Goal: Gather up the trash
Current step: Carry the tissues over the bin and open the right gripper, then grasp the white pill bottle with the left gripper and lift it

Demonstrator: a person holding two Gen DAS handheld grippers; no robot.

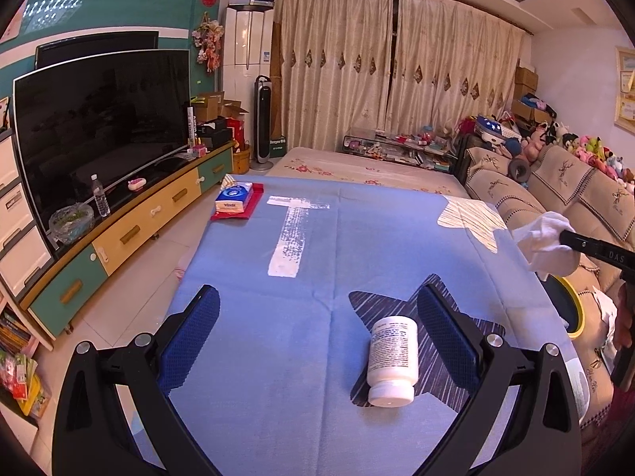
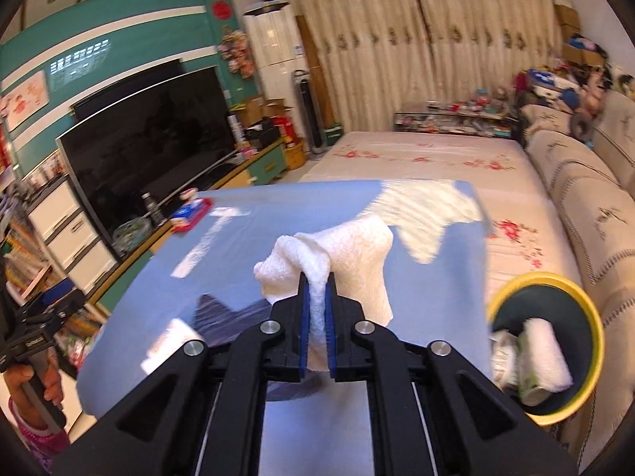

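My right gripper (image 2: 316,281) is shut on a crumpled white tissue (image 2: 349,254), held above the blue tablecloth (image 2: 246,246). The left wrist view shows that tissue (image 1: 545,242) at the right, past the table's edge. A yellow-rimmed bin (image 2: 555,281) stands low to the right of the table, with a white roll and other trash inside; its rim (image 1: 575,301) shows in the left wrist view too. My left gripper (image 1: 317,313) is open, low over the table. A white pill bottle (image 1: 393,361) lies on its side between its fingers, close to the right finger (image 1: 446,329).
A tissue pack on a red cloth (image 1: 236,198) lies at the table's far left corner. A sofa (image 1: 555,198) runs along the right, a flowered bed cover (image 2: 428,158) lies beyond the table, and a TV (image 1: 99,127) on a long cabinet stands at the left.
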